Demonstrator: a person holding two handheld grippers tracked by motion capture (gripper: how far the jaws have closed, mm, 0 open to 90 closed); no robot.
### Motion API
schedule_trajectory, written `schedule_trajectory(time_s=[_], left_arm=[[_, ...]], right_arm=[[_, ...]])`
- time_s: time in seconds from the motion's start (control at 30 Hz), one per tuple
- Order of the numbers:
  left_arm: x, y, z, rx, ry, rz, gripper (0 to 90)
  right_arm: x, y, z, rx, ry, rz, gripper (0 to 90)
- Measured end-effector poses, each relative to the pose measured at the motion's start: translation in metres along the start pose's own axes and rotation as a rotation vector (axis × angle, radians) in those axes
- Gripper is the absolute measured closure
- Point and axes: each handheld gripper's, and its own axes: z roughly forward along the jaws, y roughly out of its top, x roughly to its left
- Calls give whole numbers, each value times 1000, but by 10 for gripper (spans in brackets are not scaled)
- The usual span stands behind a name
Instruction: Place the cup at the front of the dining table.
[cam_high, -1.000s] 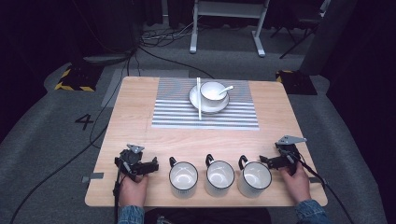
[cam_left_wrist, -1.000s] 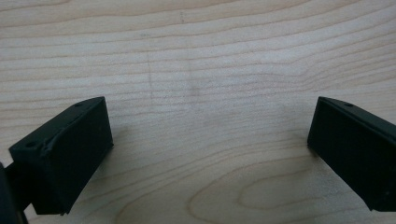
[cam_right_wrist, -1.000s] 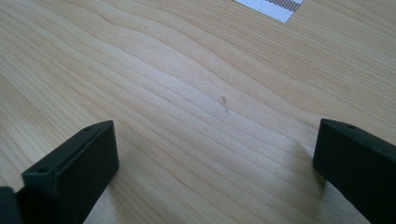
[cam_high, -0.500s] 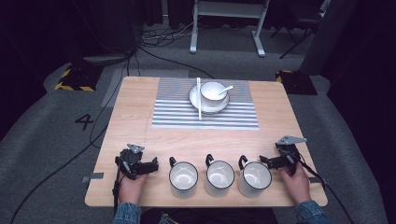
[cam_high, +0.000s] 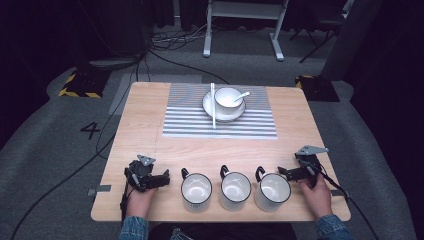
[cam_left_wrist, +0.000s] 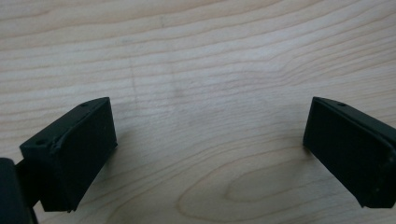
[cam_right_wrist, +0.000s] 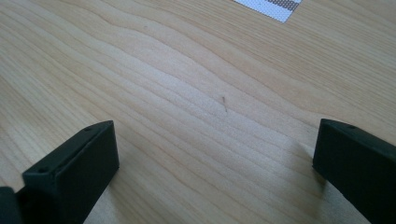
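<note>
Three white mugs stand in a row near the table's front edge: a left mug (cam_high: 196, 191), a middle mug (cam_high: 235, 189) and a right mug (cam_high: 273, 191), handles pointing away from me. My left gripper (cam_high: 163, 178) rests on the wood just left of the left mug, open, nothing between its fingers (cam_left_wrist: 74, 149). My right gripper (cam_high: 285, 173) sits beside the right mug, open too, with bare wood between its fingers (cam_right_wrist: 77, 172). At the back, a white bowl (cam_high: 228, 98) with a spoon (cam_high: 242, 95) sits on a saucer (cam_high: 223, 109), and white chopsticks (cam_high: 213, 104) lie across the saucer.
A grey striped mat (cam_high: 220, 120) covers the table's far middle, its corner seen in the right gripper view (cam_right_wrist: 271, 6). The wooden table (cam_high: 145, 125) has bare wood between mat and mugs. Cables (cam_high: 160, 55) and a stand's legs (cam_high: 240, 30) lie on the floor beyond.
</note>
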Motion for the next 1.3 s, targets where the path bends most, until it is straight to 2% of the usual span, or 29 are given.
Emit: schedule_trajectory(time_s=[0.03,0.07,0.17,0.2,0.27,0.33,0.47,0.57,0.67,0.7,0.9,0.97,1.1,1.3], left_arm=[[-1,-1,-2,-15,23,13,28],[-3,-1,-4,-55,47,10,27],[-5,-1,-12,-147,21,-33,18],[-6,-1,-14,-159,6,-40,0],[-11,0,-19,-177,-11,-28,0],[-15,1,-25,-210,-7,-9,0],[-24,2,-37,-270,-43,-8,0],[-29,2,-48,-318,-51,-4,0],[-33,2,-55,-337,-64,-12,0],[-36,2,-63,-360,-67,-8,0],[-45,-3,-83,-376,-95,12,0],[-48,-10,-98,-386,-128,6,0],[-52,-20,-114,-397,-144,7,0],[-59,-29,-124,-391,-164,1,0]], right_arm=[[0,0,0,0,0,0,2],[0,0,0,0,0,0,2],[0,0,0,0,0,0,2],[0,0,0,0,0,1,2],[0,0,0,0,0,0,2],[0,0,0,0,0,0,1],[0,0,0,0,0,0,2],[0,0,0,0,0,0,2],[0,0,0,0,0,0,2],[0,0,0,0,0,-1,2],[0,0,0,0,0,0,2],[0,0,0,0,0,0,2],[0,0,0,0,0,1,2],[0,0,0,0,0,-1,2]])
